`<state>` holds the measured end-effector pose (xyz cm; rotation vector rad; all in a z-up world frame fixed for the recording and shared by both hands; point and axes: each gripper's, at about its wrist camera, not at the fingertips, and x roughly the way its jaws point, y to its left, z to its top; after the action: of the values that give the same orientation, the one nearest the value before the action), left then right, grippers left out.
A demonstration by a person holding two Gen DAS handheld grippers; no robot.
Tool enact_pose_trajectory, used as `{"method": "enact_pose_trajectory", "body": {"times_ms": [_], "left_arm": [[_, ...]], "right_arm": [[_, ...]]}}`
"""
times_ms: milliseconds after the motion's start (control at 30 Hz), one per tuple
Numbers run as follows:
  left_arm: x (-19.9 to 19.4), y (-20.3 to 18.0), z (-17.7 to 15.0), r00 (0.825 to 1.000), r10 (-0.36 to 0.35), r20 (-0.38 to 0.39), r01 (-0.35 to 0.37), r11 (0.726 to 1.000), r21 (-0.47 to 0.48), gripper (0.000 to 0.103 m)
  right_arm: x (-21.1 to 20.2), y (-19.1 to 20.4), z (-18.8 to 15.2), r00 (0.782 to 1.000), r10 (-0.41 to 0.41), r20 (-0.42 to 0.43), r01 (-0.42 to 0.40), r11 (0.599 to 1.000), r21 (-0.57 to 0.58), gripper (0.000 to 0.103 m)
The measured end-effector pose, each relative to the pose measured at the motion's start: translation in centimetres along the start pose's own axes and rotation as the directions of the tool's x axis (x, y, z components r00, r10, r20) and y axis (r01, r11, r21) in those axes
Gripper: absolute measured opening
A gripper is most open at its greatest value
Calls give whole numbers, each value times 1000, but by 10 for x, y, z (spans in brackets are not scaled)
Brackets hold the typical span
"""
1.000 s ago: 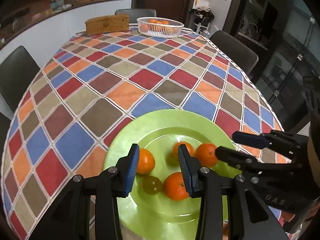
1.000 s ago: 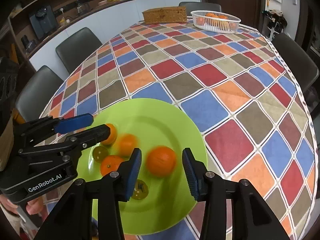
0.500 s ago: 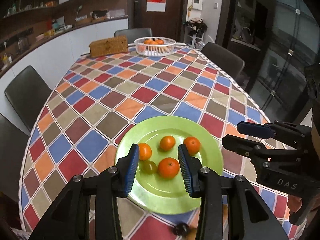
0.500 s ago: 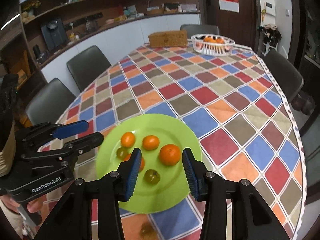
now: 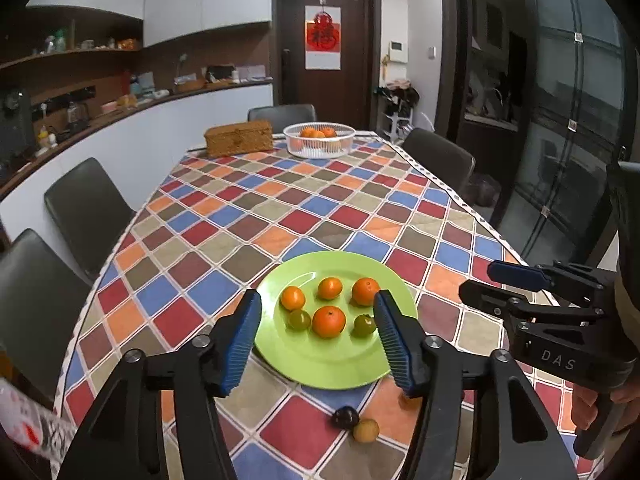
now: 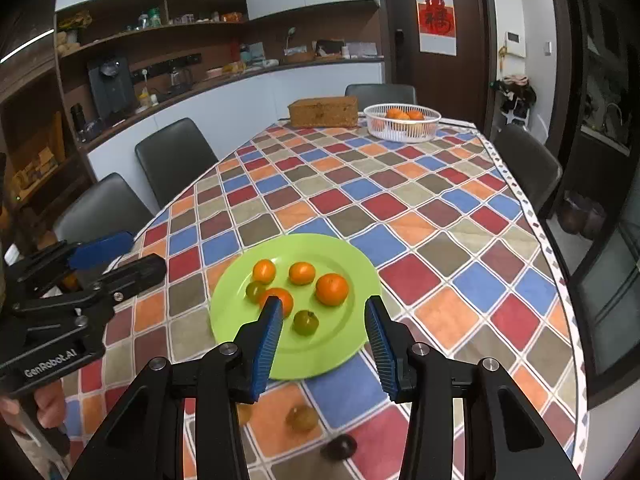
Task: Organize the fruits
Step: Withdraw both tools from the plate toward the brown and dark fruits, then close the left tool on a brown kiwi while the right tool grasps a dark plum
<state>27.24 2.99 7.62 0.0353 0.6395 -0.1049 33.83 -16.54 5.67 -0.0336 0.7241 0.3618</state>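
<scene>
1. The round lime-green plastic plate (image 5: 320, 364) sits on the checked, multicoloured tabletop (image 5: 304, 208) near its close edge, at about 6 o'clock in both wrist views.
2. On the plate lie four orange mandarins and two small green tomatoes. The largest mandarin (image 6: 332, 289) is at 2 o'clock of the plate's middle, and one green tomato (image 6: 306, 322) is near the middle.
3. Off the plate, at its 6 o'clock, a small dark round fruit (image 5: 345, 417) touches a small tan round fruit (image 5: 366, 430); what kinds they are is hard to tell.
4. The left gripper (image 5: 318, 338) hangs above the plate's near side. Its jaws have just been opening and now stand fairly wide, with nothing between them.
5. The right gripper (image 6: 325, 344) hangs over the plate's near rim, jaws apart at a moderate gap and holding nothing.
6. At the far end, at 12 o'clock, a white slotted plastic basket (image 5: 319, 146) holds more oranges, beside a brown woven box (image 5: 239, 138).
</scene>
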Motion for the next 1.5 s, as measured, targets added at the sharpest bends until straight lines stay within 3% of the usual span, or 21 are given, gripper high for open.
{"method": "enact_pose_trajectory", "body": {"times_ms": [567, 933, 1333, 1500], "left_arm": [[-15, -18, -73, 998, -22, -59, 19, 999, -49, 62], [7, -28, -112, 990, -57, -130, 52, 998, -47, 62], [46, -31, -131, 977, -87, -193, 72, 994, -84, 61], [60, -35, -131, 972, -98, -214, 77, 992, -104, 53]], "right_arm": [[-23, 2, -79, 999, -32, -39, 33, 999, 11, 47], [-3, -10, -116, 992, -26, -121, 32, 999, 45, 47], [23, -19, -134, 985, -18, -170, 30, 997, 66, 47], [30, -23, -136, 984, -5, -179, 19, 997, 77, 47]]}}
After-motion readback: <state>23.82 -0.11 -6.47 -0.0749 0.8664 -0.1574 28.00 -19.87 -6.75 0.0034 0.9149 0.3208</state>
